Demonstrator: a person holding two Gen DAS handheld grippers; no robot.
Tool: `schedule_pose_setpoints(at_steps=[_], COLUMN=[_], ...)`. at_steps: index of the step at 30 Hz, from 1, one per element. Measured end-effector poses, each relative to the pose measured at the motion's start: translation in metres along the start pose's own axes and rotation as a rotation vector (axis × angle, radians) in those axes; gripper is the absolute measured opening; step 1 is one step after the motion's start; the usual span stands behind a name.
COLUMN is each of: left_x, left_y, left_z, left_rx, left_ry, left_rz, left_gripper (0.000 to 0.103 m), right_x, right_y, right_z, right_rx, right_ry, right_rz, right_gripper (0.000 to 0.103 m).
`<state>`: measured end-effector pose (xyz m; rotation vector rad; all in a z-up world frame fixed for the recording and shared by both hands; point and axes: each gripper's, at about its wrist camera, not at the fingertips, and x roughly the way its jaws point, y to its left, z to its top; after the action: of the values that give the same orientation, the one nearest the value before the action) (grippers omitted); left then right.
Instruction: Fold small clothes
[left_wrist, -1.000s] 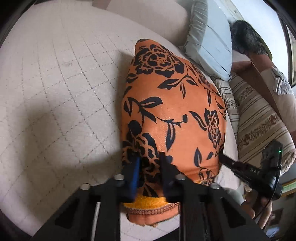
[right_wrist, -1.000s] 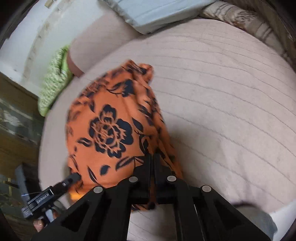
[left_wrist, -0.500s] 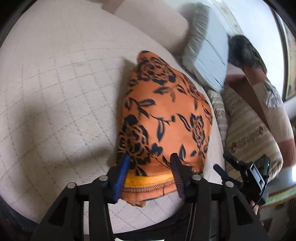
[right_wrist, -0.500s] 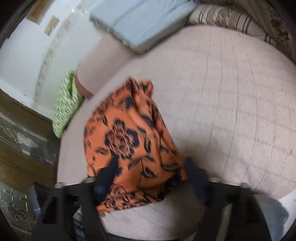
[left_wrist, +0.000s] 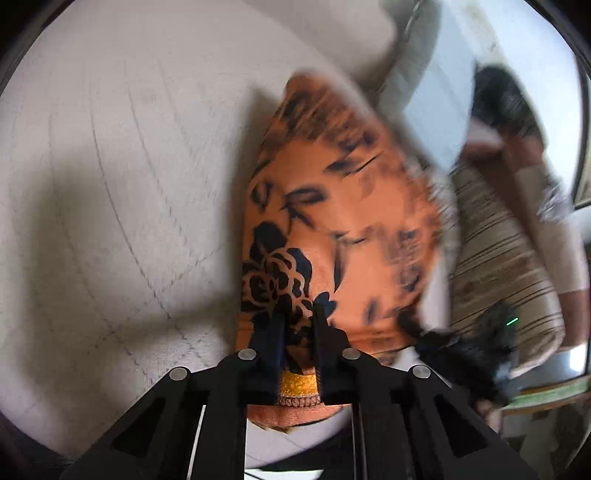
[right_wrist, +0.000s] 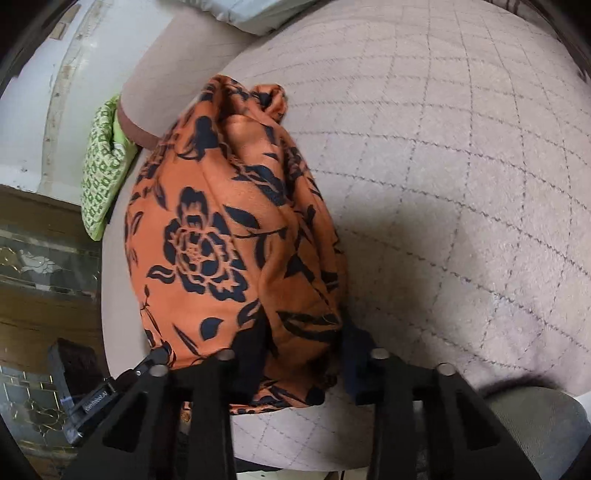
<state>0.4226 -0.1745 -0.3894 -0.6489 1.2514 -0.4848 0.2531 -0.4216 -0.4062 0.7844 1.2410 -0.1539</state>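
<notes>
An orange garment (left_wrist: 332, 221) with black flowers lies folded on the quilted beige bed (left_wrist: 110, 184). My left gripper (left_wrist: 299, 317) is shut on its near hem, with the yellow inner band showing between the fingers. In the right wrist view the same garment (right_wrist: 221, 240) bulges up, and my right gripper (right_wrist: 303, 332) is open, its fingers standing on either side of the near fold. The right gripper also shows in the left wrist view (left_wrist: 461, 350), blurred.
A pale blue pillow (left_wrist: 436, 110) and a striped cushion (left_wrist: 498, 258) lie beyond the garment. A person (left_wrist: 517, 122) is at the far right. A green patterned cloth (right_wrist: 99, 166) hangs off the bed's left edge, above a dark floor (right_wrist: 44, 277).
Both grippers opened half a second ago. The left one has shut again on the hem. The right one stays open and has moved closer around the fold.
</notes>
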Motion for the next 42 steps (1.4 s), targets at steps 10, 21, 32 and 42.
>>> schedule_pose_setpoints(at_steps=[10,21,32,42], left_x=[-0.044,-0.03,0.073,0.05], left_y=[0.054,-0.01,0.024,0.032], left_z=[-0.01,0.039,0.098,0.085], left_rx=[0.005,0.174,0.041,-0.021], left_ry=[-0.018,-0.098,0.004,-0.024], left_rz=[0.145,0.101,-0.034,-0.137], left_gripper=[0.003,0.058,0.068,0.032], right_x=[-0.008,-0.039,0.051,0.056], right_y=[0.02,0.068,0.02,0.04], right_z=[-0.039,0.046,0.104,0.103], right_rx=[-0.075,-0.2,-0.058,-0.08], right_ry=[-0.023,-0.186,0.034,0.031], right_rz=[0.022,0.038,0.123,0.233], right_gripper=[0.049,0.087,0.071,0.027])
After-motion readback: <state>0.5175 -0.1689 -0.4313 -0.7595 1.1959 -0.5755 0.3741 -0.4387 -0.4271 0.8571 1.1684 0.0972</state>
